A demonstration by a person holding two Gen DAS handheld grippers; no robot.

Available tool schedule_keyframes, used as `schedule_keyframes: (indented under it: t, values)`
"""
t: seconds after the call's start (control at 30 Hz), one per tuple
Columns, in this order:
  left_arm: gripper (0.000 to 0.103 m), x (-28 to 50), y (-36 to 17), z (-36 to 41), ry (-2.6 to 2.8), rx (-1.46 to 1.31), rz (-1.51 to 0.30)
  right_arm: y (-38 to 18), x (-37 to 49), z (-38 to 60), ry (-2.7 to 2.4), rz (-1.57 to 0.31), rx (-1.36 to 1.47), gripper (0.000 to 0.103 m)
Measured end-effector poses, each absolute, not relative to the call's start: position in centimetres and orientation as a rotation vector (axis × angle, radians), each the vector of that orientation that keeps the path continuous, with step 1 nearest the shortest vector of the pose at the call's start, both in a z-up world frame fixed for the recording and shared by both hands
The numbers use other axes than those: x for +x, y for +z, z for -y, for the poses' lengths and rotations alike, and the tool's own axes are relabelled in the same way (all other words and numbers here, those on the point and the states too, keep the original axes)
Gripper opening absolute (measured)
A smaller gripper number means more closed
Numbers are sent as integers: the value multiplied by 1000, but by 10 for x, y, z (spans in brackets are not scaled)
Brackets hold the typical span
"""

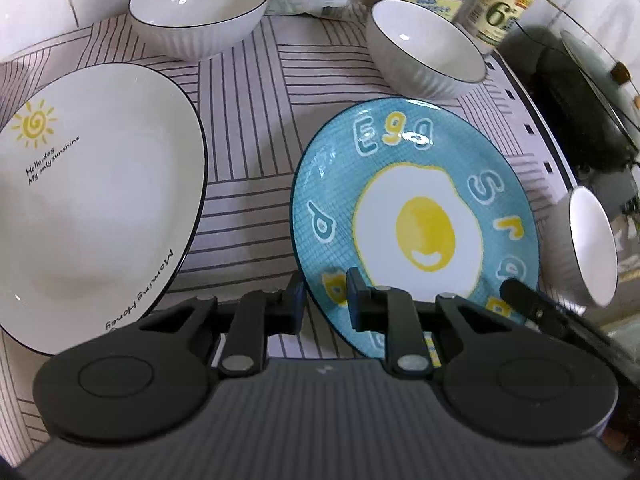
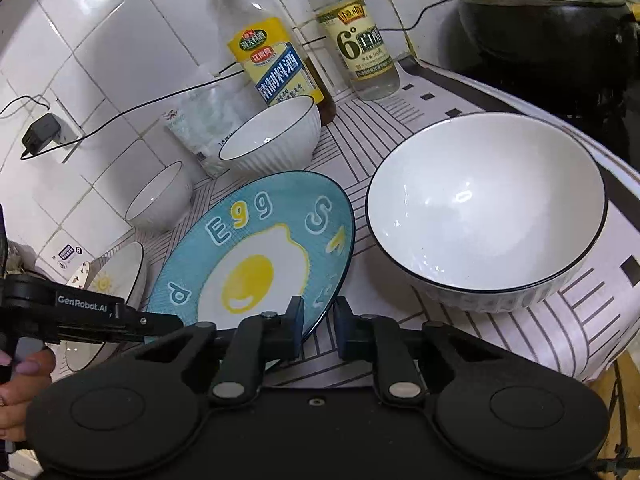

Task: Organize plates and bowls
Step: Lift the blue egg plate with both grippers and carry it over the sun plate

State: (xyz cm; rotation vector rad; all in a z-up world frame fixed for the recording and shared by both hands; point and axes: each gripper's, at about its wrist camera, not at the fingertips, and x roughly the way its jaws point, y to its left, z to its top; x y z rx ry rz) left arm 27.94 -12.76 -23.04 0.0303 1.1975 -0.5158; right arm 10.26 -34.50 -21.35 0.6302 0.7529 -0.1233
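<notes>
Currently: both grippers at plate rim

The blue egg plate [image 1: 416, 216] lies on the striped mat [image 1: 248, 160], between the white sun plate [image 1: 92, 200] and a white bowl [image 2: 486, 208]. Left gripper [image 1: 325, 300] and right gripper [image 2: 318, 328] each straddle its near rim, fingers parted, not clamped. Bare mat separates the plates.
</notes>
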Motion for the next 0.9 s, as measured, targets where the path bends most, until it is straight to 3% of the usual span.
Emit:
schedule_keyframes:
  t: [0.37, 0.9]
  values:
    - [23, 286, -232, 134, -475, 16, -1229, -217, 117, 348, -68, -811, 633, 20]
    - [24, 249, -184, 112, -461, 54, -1167, -171, 99, 332, 72, -853, 517, 24]
